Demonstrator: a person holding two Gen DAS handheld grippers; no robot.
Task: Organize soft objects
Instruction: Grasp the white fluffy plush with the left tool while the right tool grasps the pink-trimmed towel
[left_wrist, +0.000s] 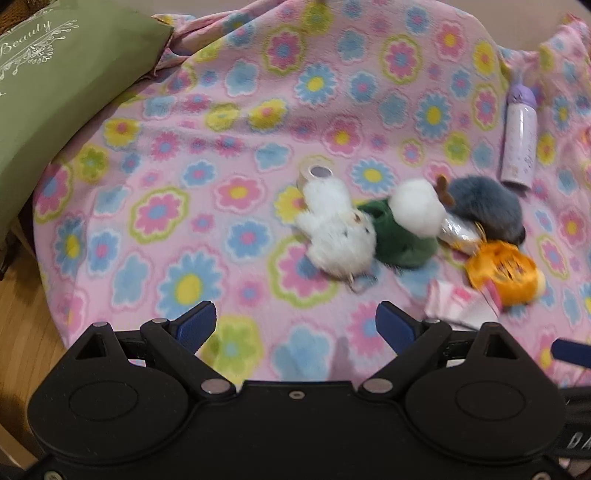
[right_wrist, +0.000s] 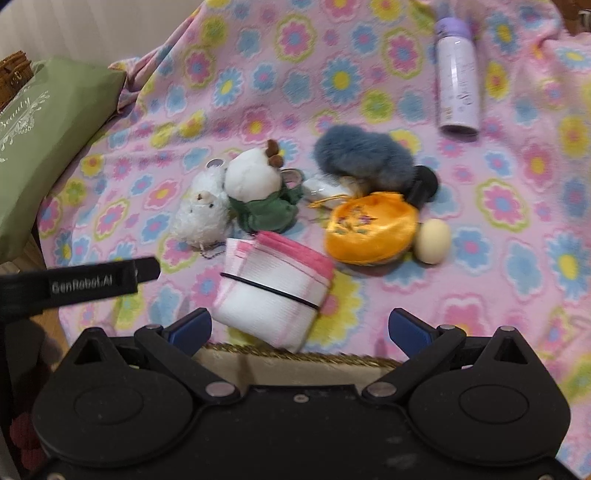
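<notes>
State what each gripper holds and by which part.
Nothing is held. The left gripper and right gripper both stand open above the floral blanket.

The green cushion (left_wrist: 66, 85), far left of the left gripper's view, carries white script reading "Beauty" above a flourish. From the right gripper's side the same cushion (right_wrist: 48, 147) shows the word again, blurred. A black strap (right_wrist: 85, 282) just left of the right gripper's fingers reads "GenRobot.AI". Print on the lilac bottle (right_wrist: 457, 74) ahead is too blurred to read.
</notes>
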